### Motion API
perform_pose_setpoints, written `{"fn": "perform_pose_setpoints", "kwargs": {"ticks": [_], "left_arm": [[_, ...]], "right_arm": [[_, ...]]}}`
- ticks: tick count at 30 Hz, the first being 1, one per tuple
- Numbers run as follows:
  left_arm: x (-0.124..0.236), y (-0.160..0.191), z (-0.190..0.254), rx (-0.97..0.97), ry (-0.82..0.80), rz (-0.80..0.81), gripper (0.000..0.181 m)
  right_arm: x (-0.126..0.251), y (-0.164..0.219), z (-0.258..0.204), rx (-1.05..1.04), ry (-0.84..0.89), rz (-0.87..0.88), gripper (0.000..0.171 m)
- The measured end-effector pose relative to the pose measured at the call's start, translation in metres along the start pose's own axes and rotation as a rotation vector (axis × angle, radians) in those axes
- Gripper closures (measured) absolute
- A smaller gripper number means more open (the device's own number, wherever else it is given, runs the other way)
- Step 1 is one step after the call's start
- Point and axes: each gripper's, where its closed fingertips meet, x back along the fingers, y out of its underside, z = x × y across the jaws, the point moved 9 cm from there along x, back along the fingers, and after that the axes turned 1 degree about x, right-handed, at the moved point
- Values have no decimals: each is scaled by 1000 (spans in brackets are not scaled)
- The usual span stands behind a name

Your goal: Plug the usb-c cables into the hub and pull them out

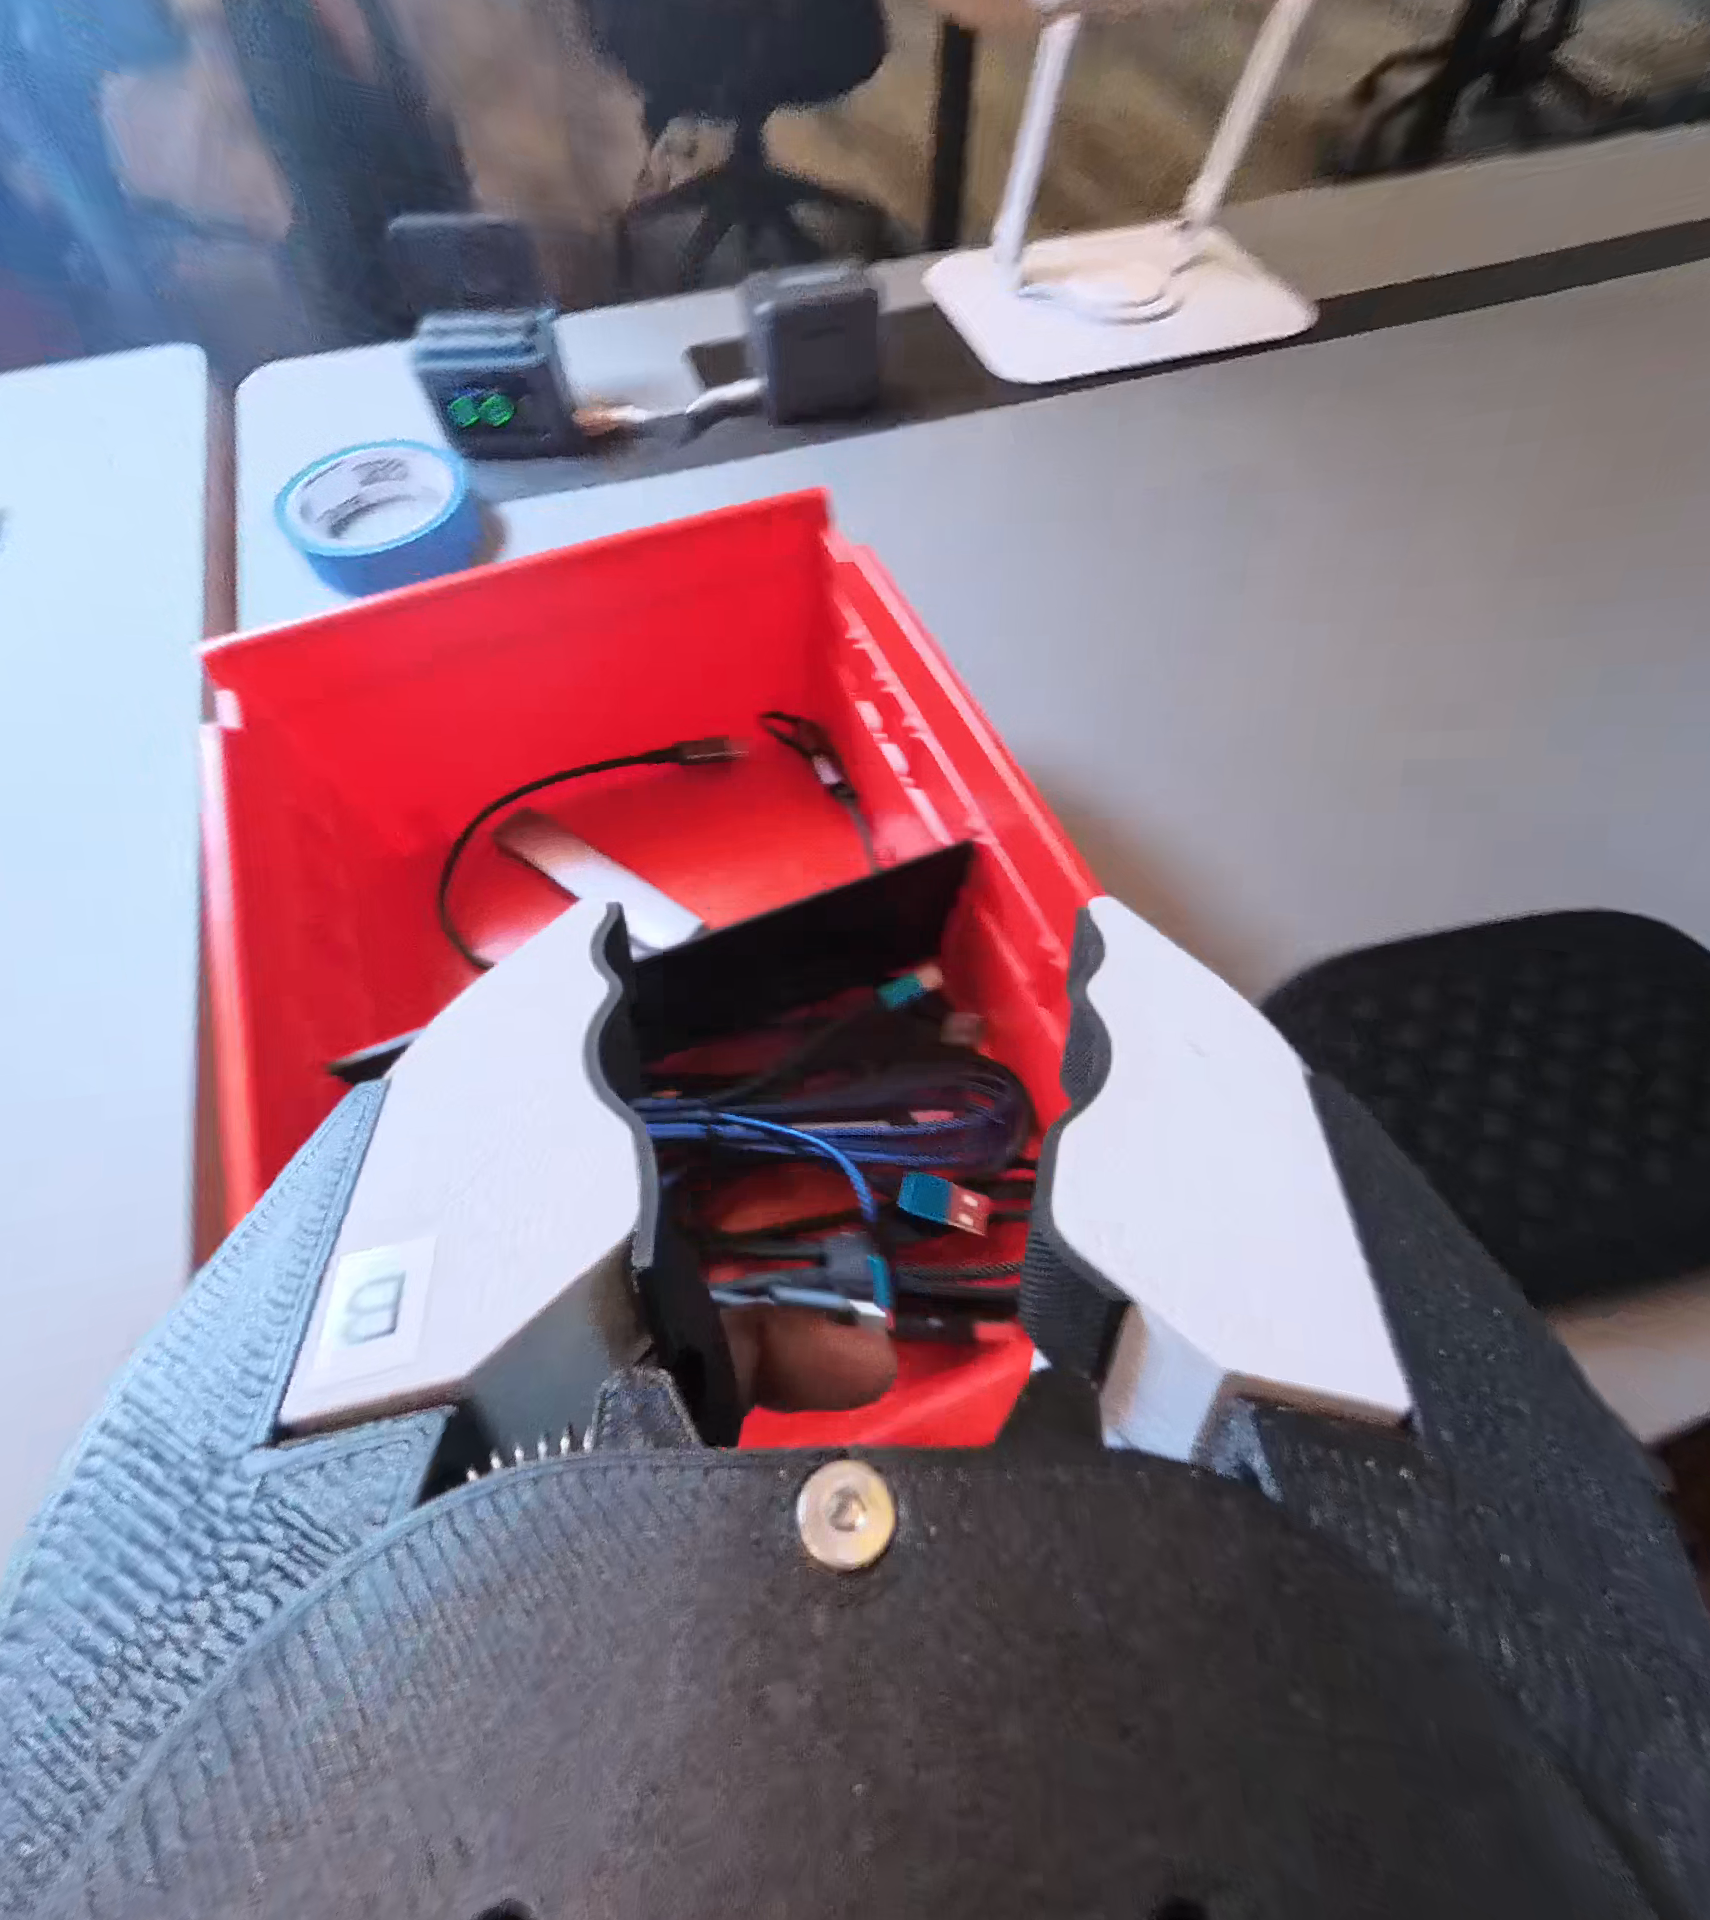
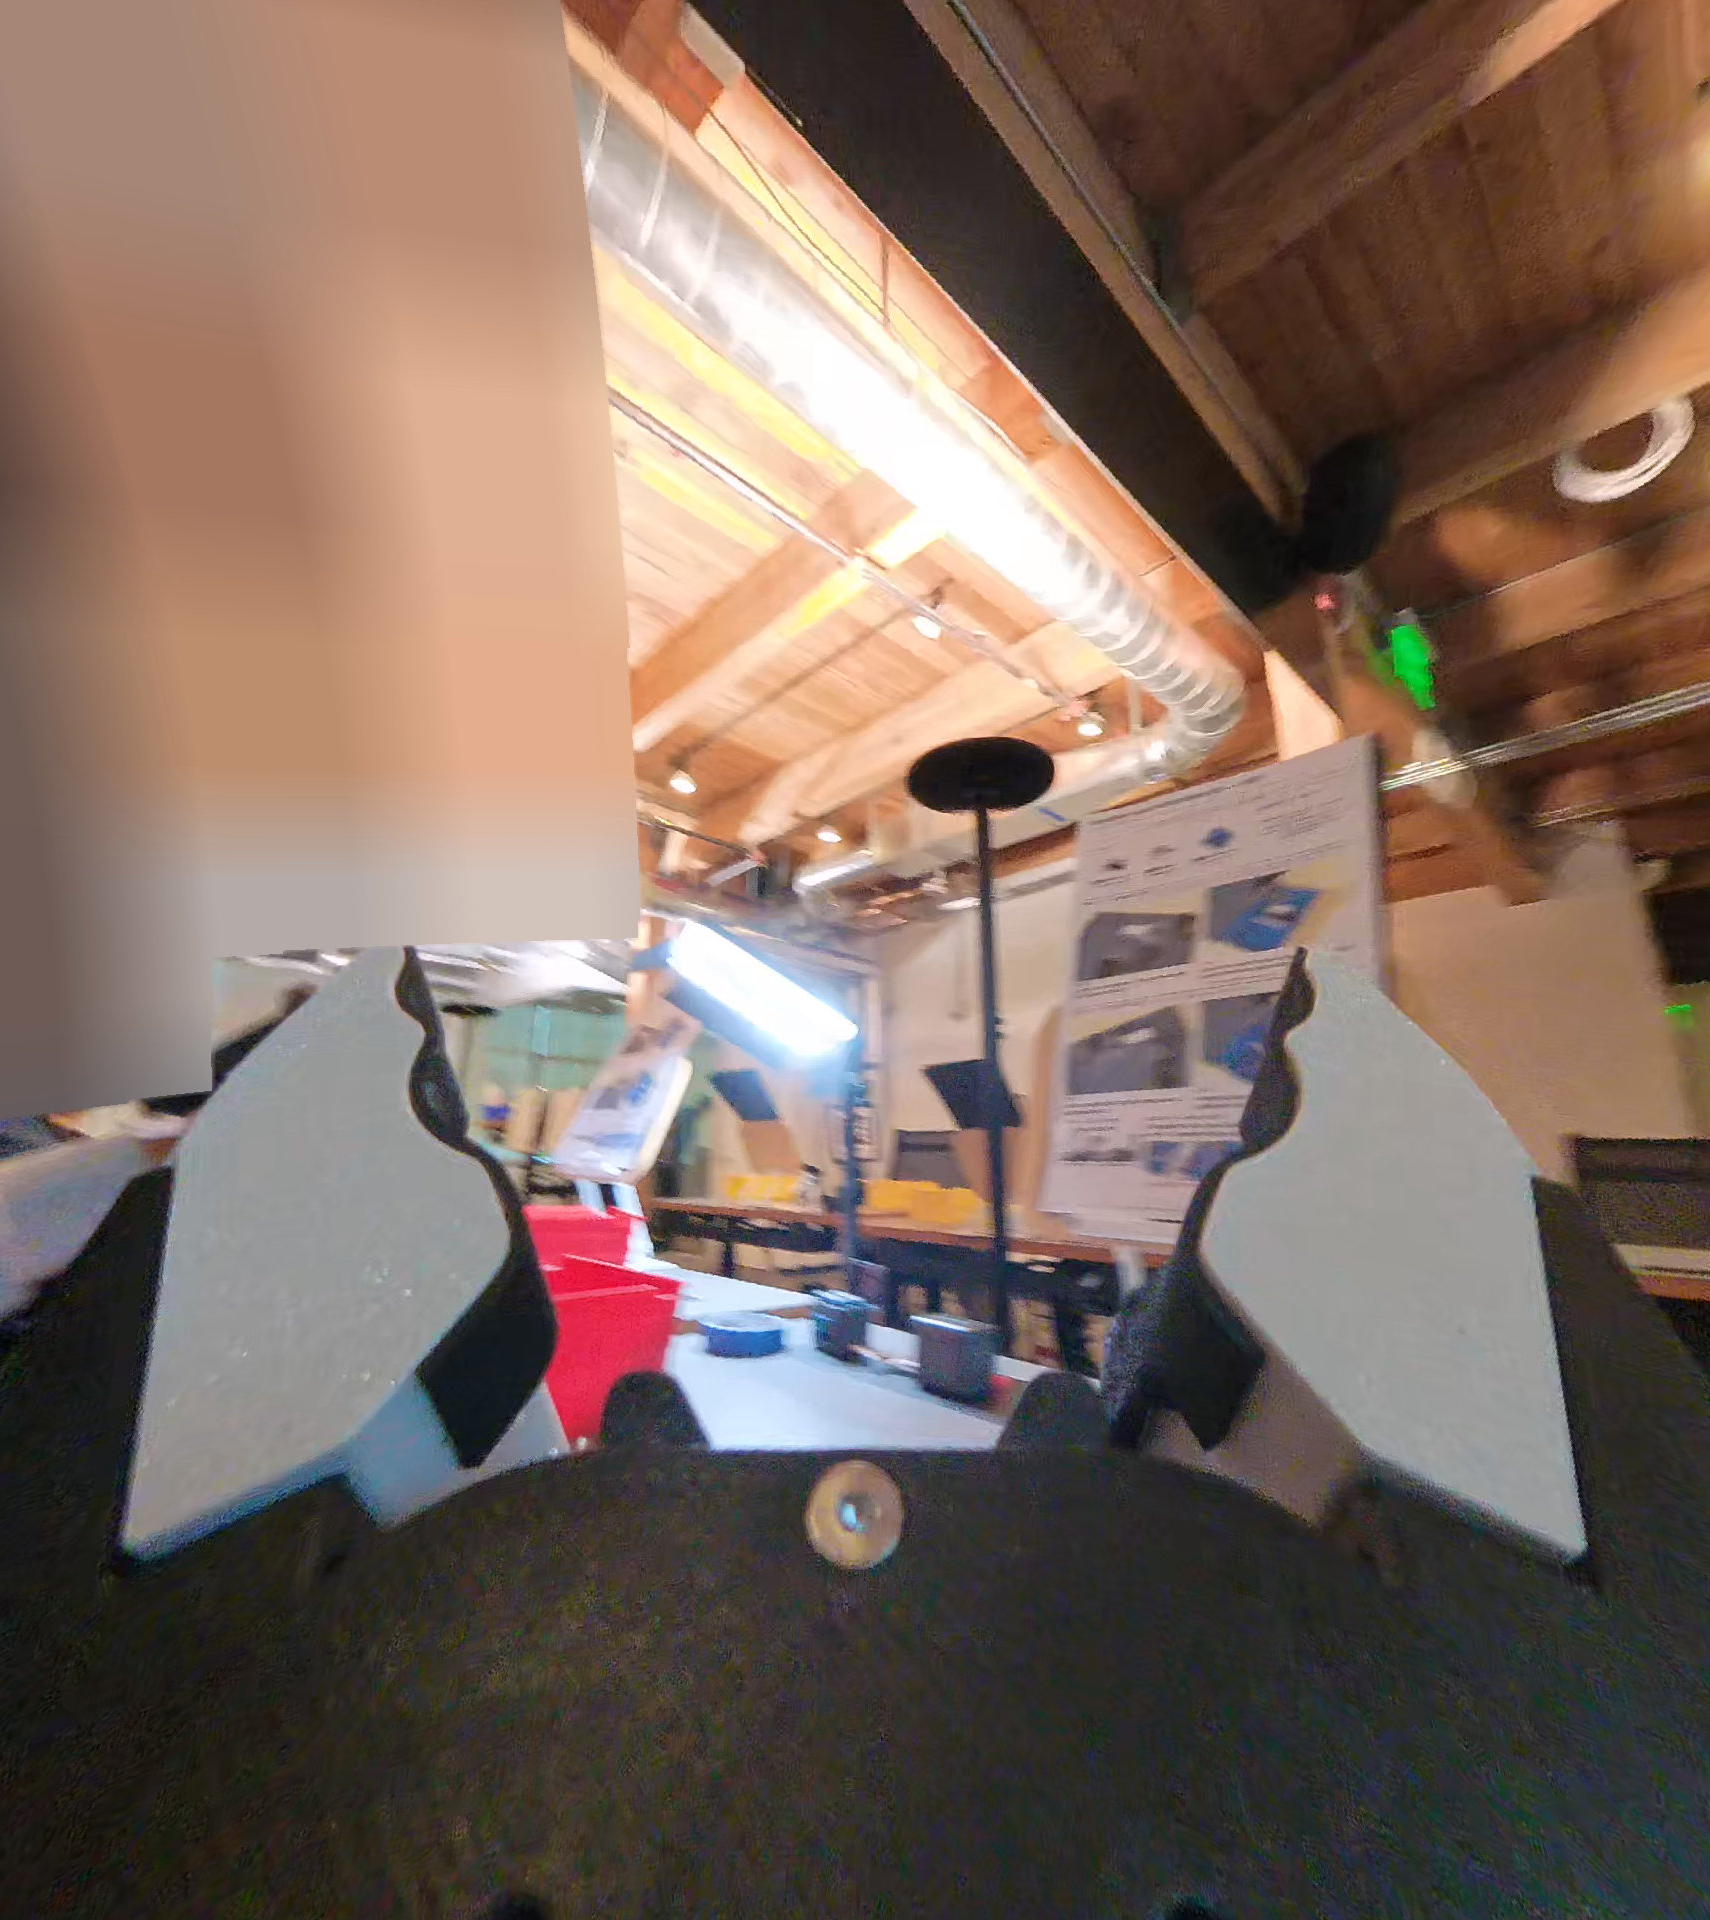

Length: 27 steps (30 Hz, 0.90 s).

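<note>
A red bin (image 1: 518,665) stands on the grey table. In its far part lies a silver hub (image 1: 602,883) with a black cable and plug (image 1: 711,750). A black divider (image 1: 809,945) crosses the bin. In the near part lies a tangle of blue and black cables (image 1: 861,1132) with a blue-and-red plug (image 1: 944,1210). My left gripper (image 1: 846,925) is open and empty, above the near part of the bin. My right gripper (image 2: 851,971) is open and empty, raised and tilted up toward the ceiling; the red bin (image 2: 612,1330) shows low between its fingers.
A blue tape roll (image 1: 378,514), a dark box with green plugs (image 1: 492,384), a grey block (image 1: 815,343) and a white lamp base (image 1: 1121,301) stand behind the bin. A black chair seat (image 1: 1557,1101) is at the right by the table edge. There is about 60 cm between the tips of the two grippers.
</note>
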Motion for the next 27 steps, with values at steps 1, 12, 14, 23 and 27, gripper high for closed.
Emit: {"fn": "perform_pose_setpoints", "kwargs": {"ticks": [1,12,14,23,27], "left_arm": [[-10,-9,-8,10,-24,-47,101],[-141,-15,-76,170,71,-823,117],[-158,-8,-82,182,42,-883,120],[-188,12,-92,130,-43,-981,143],[-175,0,-92,155,-14,-889,147]], "right_arm": [[-7,16,-4,-65,-19,11,26],[-38,130,-53,-150,-134,-302,29],[-38,134,-56,-107,-147,-336,29],[-38,134,-53,-143,-138,-335,32],[-39,139,-56,-123,-155,-372,33]]}}
